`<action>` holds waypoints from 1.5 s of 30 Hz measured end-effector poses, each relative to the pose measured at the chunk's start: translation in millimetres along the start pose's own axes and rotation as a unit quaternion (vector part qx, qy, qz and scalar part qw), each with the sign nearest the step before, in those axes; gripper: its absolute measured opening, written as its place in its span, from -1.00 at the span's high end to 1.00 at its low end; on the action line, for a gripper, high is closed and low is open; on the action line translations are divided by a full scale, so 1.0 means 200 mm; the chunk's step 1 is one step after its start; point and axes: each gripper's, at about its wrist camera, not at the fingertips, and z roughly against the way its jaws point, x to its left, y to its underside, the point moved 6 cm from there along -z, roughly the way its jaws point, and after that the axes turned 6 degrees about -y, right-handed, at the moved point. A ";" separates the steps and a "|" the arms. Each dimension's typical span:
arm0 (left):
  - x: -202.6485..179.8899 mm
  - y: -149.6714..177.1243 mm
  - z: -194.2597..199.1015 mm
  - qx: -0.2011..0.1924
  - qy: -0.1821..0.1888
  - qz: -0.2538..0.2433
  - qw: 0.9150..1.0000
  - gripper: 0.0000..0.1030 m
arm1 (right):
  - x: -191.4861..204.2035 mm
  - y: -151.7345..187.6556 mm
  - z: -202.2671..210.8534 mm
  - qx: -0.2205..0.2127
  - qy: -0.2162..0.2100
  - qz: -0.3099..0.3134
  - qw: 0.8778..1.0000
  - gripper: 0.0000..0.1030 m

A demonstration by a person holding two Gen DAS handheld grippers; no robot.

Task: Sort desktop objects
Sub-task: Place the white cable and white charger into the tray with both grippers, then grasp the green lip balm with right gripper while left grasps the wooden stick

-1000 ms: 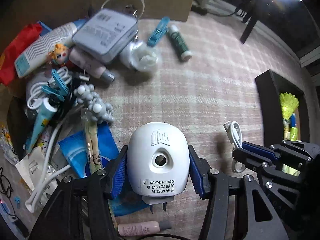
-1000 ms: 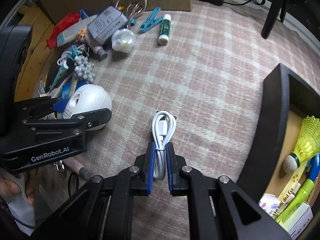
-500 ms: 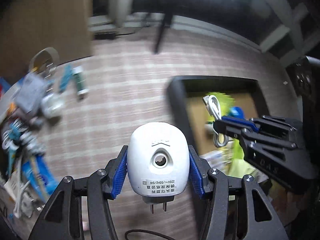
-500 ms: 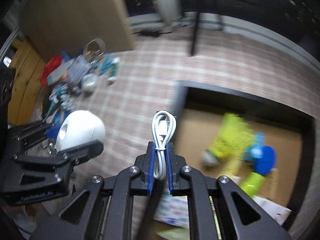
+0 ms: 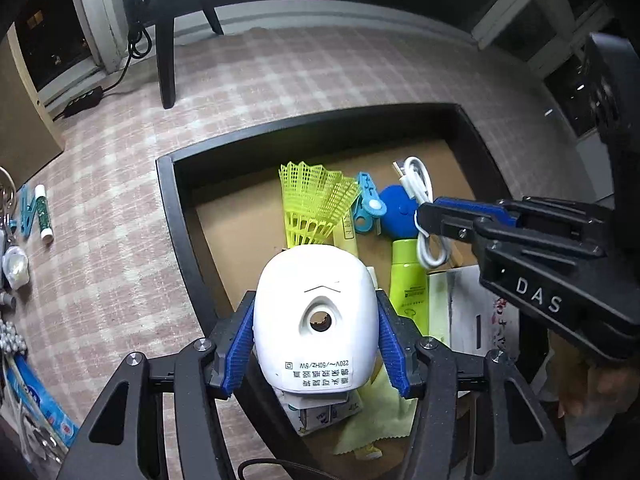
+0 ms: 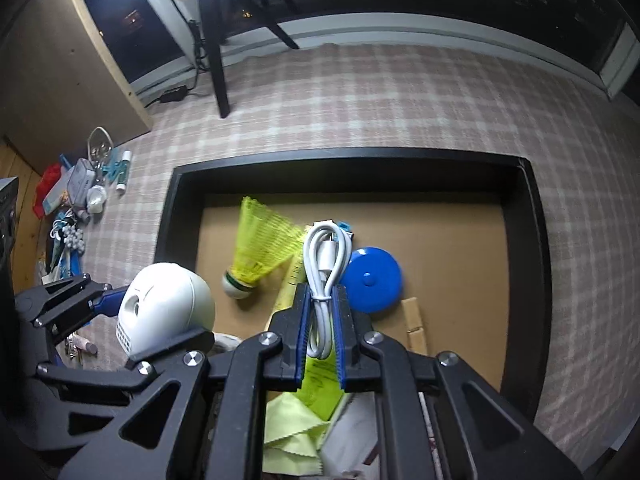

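Left gripper (image 5: 316, 344): clamped on the white plug-in device (image 5: 316, 316) — both blue pads press its sides, prongs pointing back toward the camera; it hangs over the near left wall of the black box (image 5: 176, 208).
Right gripper (image 6: 320, 332): closed tight on the coiled white USB cable (image 6: 325, 264), whose loop sticks out past the fingertips, above the box's middle.
Box, near end: a pale yellow cloth (image 6: 292, 436), a white carton (image 5: 476, 312) and a lime-green bottle (image 5: 408, 280) lie inside against the near wall.
Box, middle: a yellow shuttlecock (image 6: 260, 252) lies on its side on the cardboard floor, cork toward the left wall; a blue round disc (image 6: 374, 280) sits just right of it, with a light-blue clip (image 5: 366, 204) between them.
Box, far end: bare cardboard up to the far wall.
Left of the box: on the pink checked cloth (image 6: 360, 96), well apart — a heap of unsorted items (image 6: 76, 200), a glue stick (image 5: 43, 216) at its edge.
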 end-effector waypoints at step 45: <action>1.49 0.72 0.19 0.023 -0.132 0.252 0.959 0.47 | 1.14 -0.26 -0.36 0.065 -0.090 0.160 0.981 0.65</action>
